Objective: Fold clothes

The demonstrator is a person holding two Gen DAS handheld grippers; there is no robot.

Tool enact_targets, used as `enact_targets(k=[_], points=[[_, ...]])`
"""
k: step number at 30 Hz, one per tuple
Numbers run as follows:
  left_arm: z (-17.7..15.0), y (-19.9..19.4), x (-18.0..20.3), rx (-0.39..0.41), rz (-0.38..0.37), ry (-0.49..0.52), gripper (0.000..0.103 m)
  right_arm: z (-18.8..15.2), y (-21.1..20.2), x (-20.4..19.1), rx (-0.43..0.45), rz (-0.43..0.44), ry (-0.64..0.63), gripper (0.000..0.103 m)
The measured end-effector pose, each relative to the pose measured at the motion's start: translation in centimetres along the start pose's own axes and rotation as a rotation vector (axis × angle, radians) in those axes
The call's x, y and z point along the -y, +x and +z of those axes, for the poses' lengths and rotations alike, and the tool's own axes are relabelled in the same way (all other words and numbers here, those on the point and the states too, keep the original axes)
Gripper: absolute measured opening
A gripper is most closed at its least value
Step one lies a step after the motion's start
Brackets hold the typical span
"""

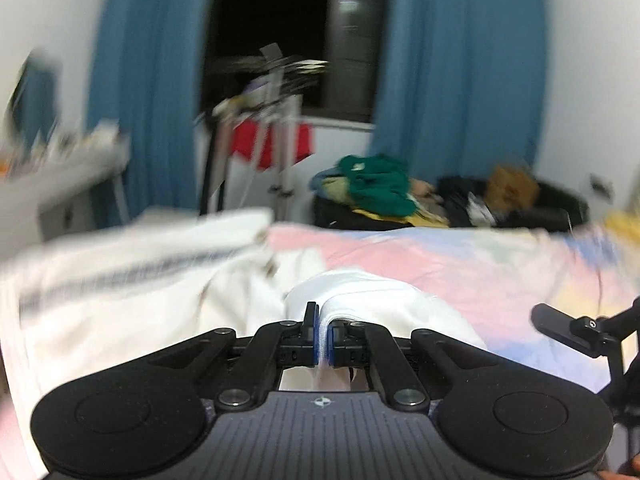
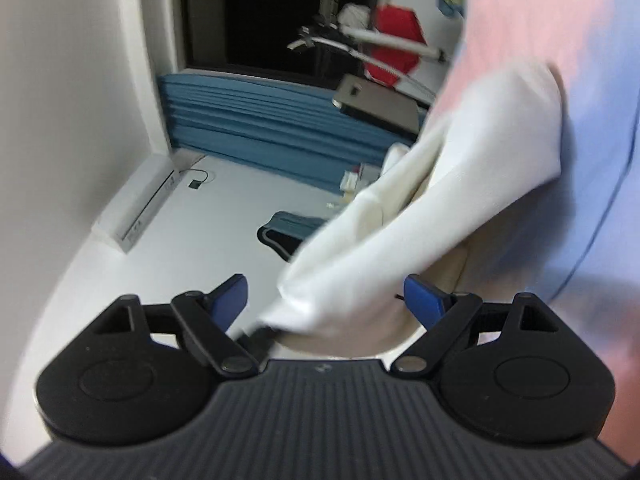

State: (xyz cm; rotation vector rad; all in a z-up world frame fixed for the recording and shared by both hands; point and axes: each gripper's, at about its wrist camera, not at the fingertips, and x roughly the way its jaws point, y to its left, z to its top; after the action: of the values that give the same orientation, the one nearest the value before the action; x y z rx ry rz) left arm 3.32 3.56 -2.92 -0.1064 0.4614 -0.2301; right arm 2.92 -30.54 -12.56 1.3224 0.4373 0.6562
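Progress: the fold is judged to be under way and unfinished; a white garment (image 1: 376,292) is lifted at one edge and not yet laid flat.
Done so far: no finished, squared-off fold can be made out; a second pale cloth with a dark stripe (image 1: 120,276) lies bunched at the left, and whether it is folded cannot be told through the blur.
Left to do: the held edge is judged to need carrying across and laying down, then smoothing.
Left gripper (image 1: 320,330): pressed together on a gathered white edge of the garment, several thin layers being pinched between the blue pads.
Right gripper (image 2: 326,300): spread wide apart, with the garment (image 2: 460,184) hanging between the fingers but not pressed by either pad.
Location: the garment is draped over a bed with a pink and blue pastel sheet (image 1: 460,252).
Look of the garment: plain white, soft and thin, creased into loose folds; cream shading is seen in the hollows.
Background: a pile of other clothes, green on top (image 1: 376,184), is seen beyond the bed.
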Motion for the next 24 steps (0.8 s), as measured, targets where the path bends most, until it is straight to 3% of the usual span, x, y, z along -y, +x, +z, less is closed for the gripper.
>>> enact_targets(k=[3,6,10,14,16,18,19,20,24], points=[[-1.1,-0.2,-3.5,-0.031,-0.005,-0.154,0.004,-0.5,1.4,1.5,-0.018,-0.071,0.057,0.088],[-1.1,0.1,-5.7,-0.048,-0.013,-0.22,0.004,-0.9,2.8,3.0,-0.033,-0.142,0.114,0.088],[-0.7,0.3,-7.5,-0.02,-0.008,-0.265,0.005,0.6,4.4,6.0,0.083,-0.227,0.165,0.087],[-1.0,1.6,-8.1,-0.023,-0.016,-0.288,0.005,3.1,6.5,8.7,0.176,-0.194,0.236,0.088],[-1.3,2.5,-8.0,-0.03,-0.024,-0.286,0.005,4.1,7.5,8.3,0.189,-0.233,0.166,0.073],[-1.5,3.4,-7.7,-0.042,-0.038,-0.263,0.005,4.7,8.3,7.3,0.203,-0.326,0.077,0.041],[-1.6,3.8,-7.4,-0.047,-0.047,-0.251,0.005,4.9,8.6,6.8,0.21,-0.373,0.032,0.034],[-1.7,4.2,-7.1,-0.052,-0.061,-0.24,0.005,5.3,8.4,6.1,0.22,-0.419,-0.01,0.028],[-2.3,5.4,-5.8,-0.076,-0.191,-0.238,0.005,6.2,6.7,1.7,0.328,-0.505,-0.179,0.024]])
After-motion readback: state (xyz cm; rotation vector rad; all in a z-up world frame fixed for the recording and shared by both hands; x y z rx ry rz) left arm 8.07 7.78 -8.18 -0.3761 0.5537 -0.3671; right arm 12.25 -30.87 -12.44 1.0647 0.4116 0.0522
